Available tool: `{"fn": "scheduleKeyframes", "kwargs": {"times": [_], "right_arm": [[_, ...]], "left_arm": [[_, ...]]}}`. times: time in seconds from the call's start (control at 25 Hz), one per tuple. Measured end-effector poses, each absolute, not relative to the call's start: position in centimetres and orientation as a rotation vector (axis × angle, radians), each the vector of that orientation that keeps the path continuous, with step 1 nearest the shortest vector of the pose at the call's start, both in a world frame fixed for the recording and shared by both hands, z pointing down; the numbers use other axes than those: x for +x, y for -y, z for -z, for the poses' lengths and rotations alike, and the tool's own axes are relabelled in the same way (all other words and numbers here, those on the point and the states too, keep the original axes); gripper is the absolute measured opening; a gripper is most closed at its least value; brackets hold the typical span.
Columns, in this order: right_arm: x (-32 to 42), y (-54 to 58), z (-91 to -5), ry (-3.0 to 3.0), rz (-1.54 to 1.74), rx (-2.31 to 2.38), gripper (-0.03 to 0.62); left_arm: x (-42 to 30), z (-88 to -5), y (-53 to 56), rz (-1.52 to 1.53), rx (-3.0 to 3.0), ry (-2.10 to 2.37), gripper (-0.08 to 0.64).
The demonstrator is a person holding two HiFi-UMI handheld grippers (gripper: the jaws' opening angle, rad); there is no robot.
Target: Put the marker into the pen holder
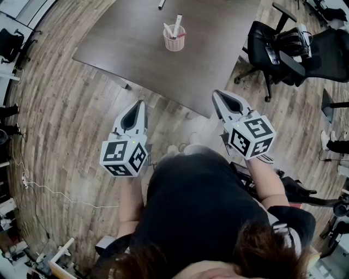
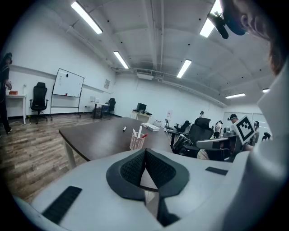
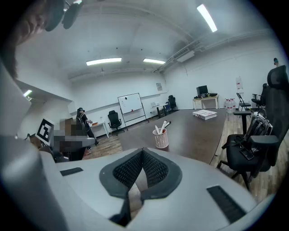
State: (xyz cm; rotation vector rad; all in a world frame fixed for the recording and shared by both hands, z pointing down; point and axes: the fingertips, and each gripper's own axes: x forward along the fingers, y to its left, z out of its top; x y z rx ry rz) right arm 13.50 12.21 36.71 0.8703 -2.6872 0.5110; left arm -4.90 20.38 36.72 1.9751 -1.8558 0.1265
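One table: dark and wide, it filled the far middle of the head view, with wood floor all round it; the person stood back from its near edge.
Office chair: black, on the floor to the right of the table, well apart from both grippers.
Left gripper: held low at the near left, short of the table and tilted slightly down; its jaws were clenched together with nothing between the pads.
Right gripper: held at the near right, also short of the table; its jaws were pressed together and empty too.
Pen holder: a pale pink mesh cup, upright on the far part of the table, already holding a few white sticks and something red.
Marker: it lay loose on the tabletop beyond the holder and a little to its left, clearly apart from it and far from both grippers.
Progress: by my reading the task had not begun, since the marker was untouched and outside the cup; reaching across, grasping it, carrying it over and dropping it in all remained.
Marker's look: slim and short, with a pale barrel and a dark end, lying flat; too small to tell whether it was capped.
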Motion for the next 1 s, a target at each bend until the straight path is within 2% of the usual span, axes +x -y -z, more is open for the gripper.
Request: {"fn": "scheduleKeyframes", "kwargs": {"times": [1.0], "right_arm": [[16.6,-5.5,-38.6,2.722,-0.649,0.684,0.017]], "left_arm": [[0.4,-37.8,-13.7,-0.139,1.906,1.942,0.028]]}}
